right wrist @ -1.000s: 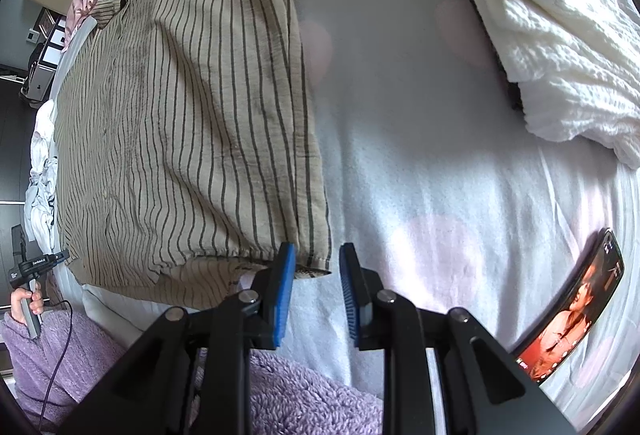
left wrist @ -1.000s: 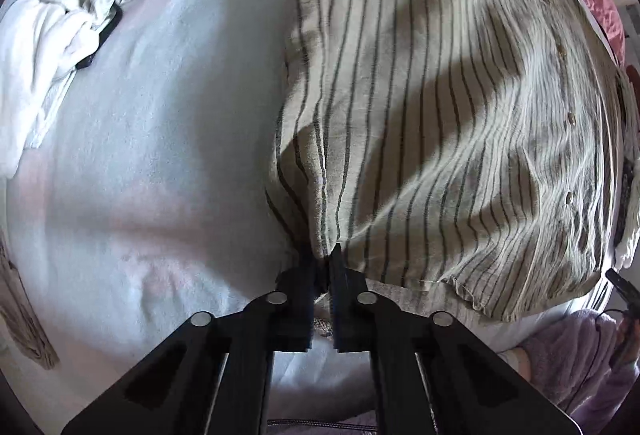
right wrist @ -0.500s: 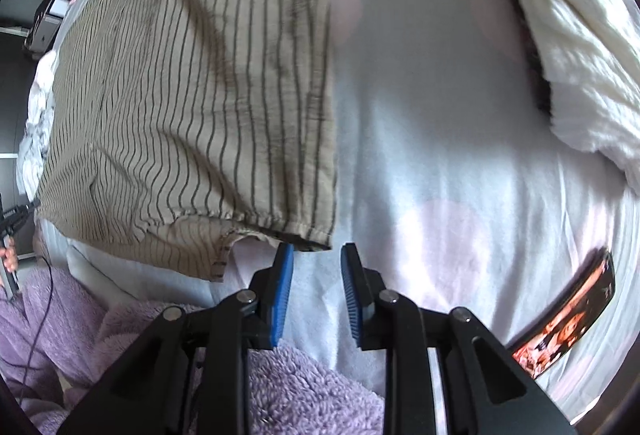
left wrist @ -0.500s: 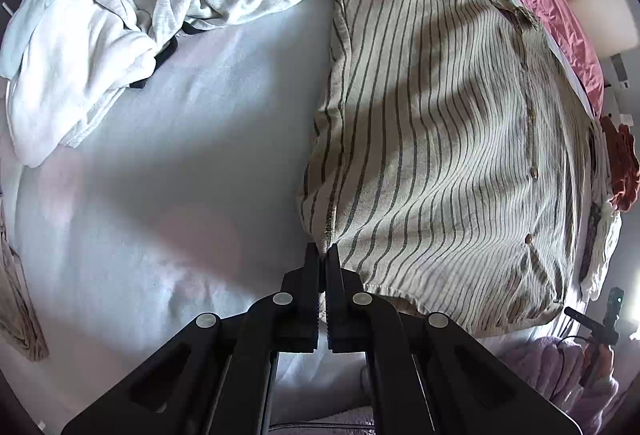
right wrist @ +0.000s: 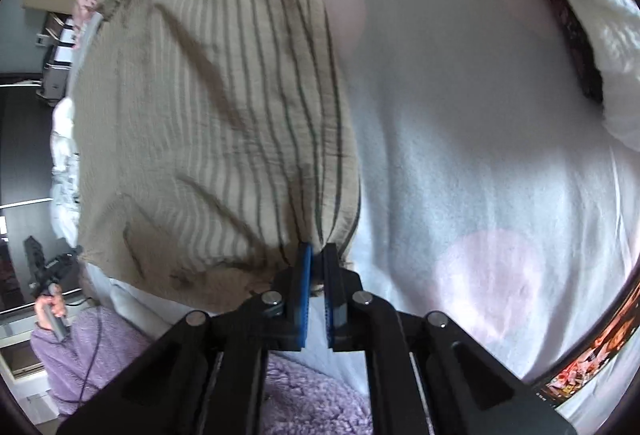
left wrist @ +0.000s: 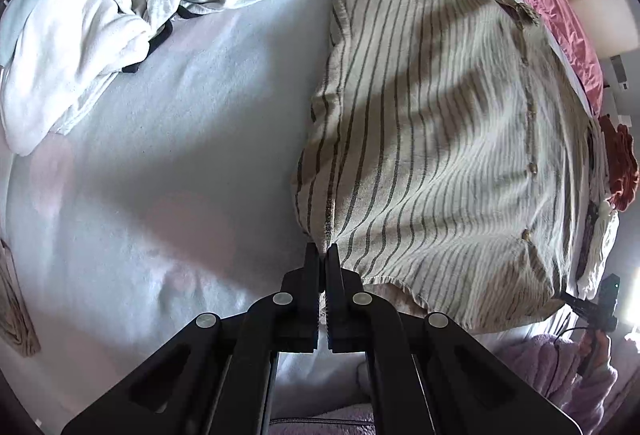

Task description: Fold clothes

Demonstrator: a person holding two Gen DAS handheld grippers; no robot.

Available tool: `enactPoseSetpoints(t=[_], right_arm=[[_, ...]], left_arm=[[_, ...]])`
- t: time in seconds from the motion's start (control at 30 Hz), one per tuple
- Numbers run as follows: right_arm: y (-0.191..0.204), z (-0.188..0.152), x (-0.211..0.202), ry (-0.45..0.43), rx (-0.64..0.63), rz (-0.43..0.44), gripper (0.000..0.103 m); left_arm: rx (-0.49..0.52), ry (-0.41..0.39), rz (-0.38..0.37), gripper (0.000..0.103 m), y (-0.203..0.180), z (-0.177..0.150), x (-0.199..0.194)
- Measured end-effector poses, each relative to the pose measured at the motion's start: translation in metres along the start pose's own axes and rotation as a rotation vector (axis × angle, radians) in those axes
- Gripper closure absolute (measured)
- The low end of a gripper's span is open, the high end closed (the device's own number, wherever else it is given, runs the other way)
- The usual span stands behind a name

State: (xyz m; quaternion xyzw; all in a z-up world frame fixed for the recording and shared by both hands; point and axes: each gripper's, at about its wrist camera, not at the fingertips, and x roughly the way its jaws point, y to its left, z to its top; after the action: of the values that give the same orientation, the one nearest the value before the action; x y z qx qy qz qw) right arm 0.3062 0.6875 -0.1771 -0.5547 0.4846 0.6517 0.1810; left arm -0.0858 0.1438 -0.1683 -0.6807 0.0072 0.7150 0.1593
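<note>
A beige shirt with dark stripes (left wrist: 432, 139) lies buttoned on a pale bed sheet (left wrist: 160, 175), collar at the far end. My left gripper (left wrist: 323, 255) is shut on the shirt's near left hem corner, which is lifted a little. In the right wrist view the same striped shirt (right wrist: 224, 115) is raised off the sheet, and my right gripper (right wrist: 317, 253) is shut on its near right hem corner. The hem between both corners hangs slack above the bed's front edge.
A heap of white and grey clothes (left wrist: 120, 7) lies far left. A pink garment (left wrist: 560, 15) sits beyond the collar. White bedding (right wrist: 592, 27) is at the right, with a printed flat object (right wrist: 592, 359) at the bed's near right. A lilac fleece sleeve (right wrist: 72, 347) shows below.
The right gripper went from open beside the hem to shut on the shirt's corner and lifted it. The left gripper kept its hold and rose, pulling back from the shirt.
</note>
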Motion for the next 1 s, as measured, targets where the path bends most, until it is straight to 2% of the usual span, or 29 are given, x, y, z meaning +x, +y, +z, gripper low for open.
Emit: enactPoseSetpoints(t=[0.13,0.27,0.4,0.43,0.53,0.57,0.63,0.7,0.77,0.87,0.93,1.0], right_arm=[[0.001,-0.003,-0.042,-0.052,-0.011,0.008,0.099],[0.002,-0.005,-0.046,-0.043,-0.019,-0.054,0.1],[-0.001,-0.016,-0.048,-0.033,-0.026,-0.114,0.1],[-0.007,-0.025,-0.043,-0.028,-0.022,-0.122,0.1],[-0.013,-0.019,-0.03,-0.009,0.0,-0.132,0.099],[-0.014,-0.018,-0.027,0.0,0.003,-0.14,0.095],[-0.012,-0.017,-0.025,0.023,-0.004,-0.166,0.093],[-0.004,-0.019,-0.031,0.023,-0.043,-0.207,0.082],[0.008,-0.021,-0.04,0.018,-0.089,-0.229,0.08],[0.028,-0.029,-0.044,0.049,-0.121,-0.118,0.08],[0.042,-0.039,-0.029,0.096,-0.119,-0.062,0.079],[0.055,-0.049,-0.008,0.141,-0.117,-0.033,0.076]], left_arm=[[0.05,0.001,-0.025,0.101,-0.007,-0.008,-0.021],[0.091,0.018,0.038,0.101,-0.009,-0.014,-0.018],[0.098,0.052,0.156,0.103,-0.002,-0.016,0.008],[0.082,0.06,0.156,0.103,0.003,-0.017,0.014],[0.068,0.066,0.156,0.103,0.011,-0.018,0.021],[0.074,0.066,0.161,0.103,0.011,-0.019,0.022],[0.153,0.057,0.161,0.103,-0.005,-0.024,0.017],[0.243,0.047,0.158,0.102,-0.024,-0.03,0.011],[0.334,0.037,0.155,0.101,-0.044,-0.036,0.005],[0.47,0.021,0.15,0.099,-0.073,-0.045,-0.004],[0.561,0.011,0.146,0.092,-0.092,-0.051,-0.01],[0.646,0.028,0.155,0.073,-0.111,-0.054,-0.001]])
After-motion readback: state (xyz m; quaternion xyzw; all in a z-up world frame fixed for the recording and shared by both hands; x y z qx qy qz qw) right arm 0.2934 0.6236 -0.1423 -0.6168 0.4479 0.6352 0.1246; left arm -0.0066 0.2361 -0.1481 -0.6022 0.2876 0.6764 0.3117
